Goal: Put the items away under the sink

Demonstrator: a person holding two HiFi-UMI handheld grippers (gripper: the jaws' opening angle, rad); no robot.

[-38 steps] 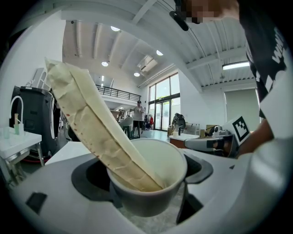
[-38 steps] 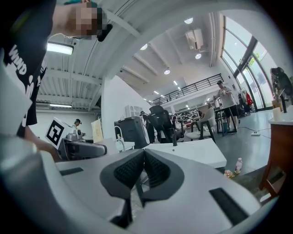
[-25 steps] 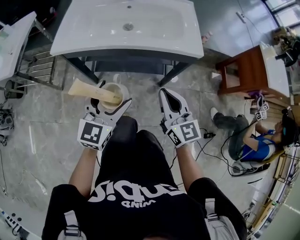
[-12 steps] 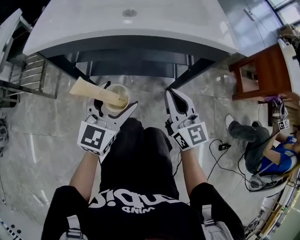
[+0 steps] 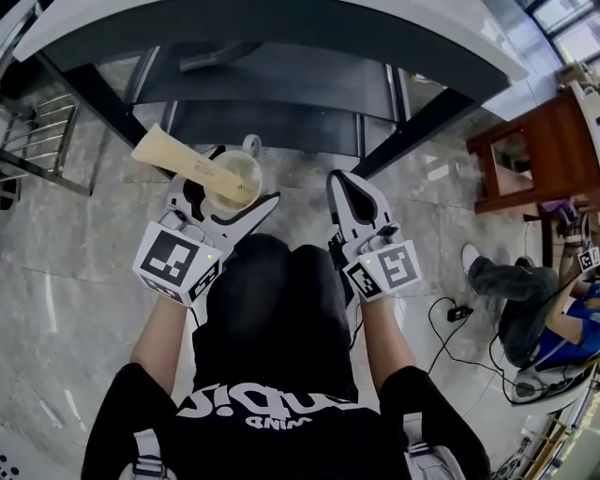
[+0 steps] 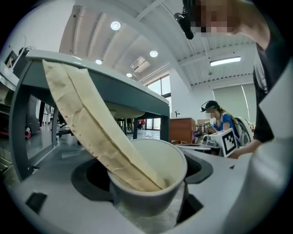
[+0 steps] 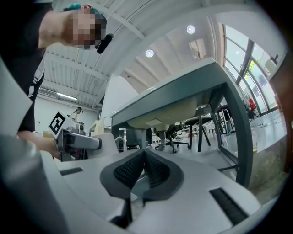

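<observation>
Jaws of left gripper clamped round a white cup, beige tube leaning out of it | right gripper jaws pressed together, nothing in em | cup's in the air, just in front of the dark shelf under the sink

Grey marbled floor tiles cover the room, with a metal rack at the left and a reddish wooden cabinet at the right. The white ribbed ceiling carries round recessed lights and a fluorescent strip. Tall windows let in bright daylight.
</observation>
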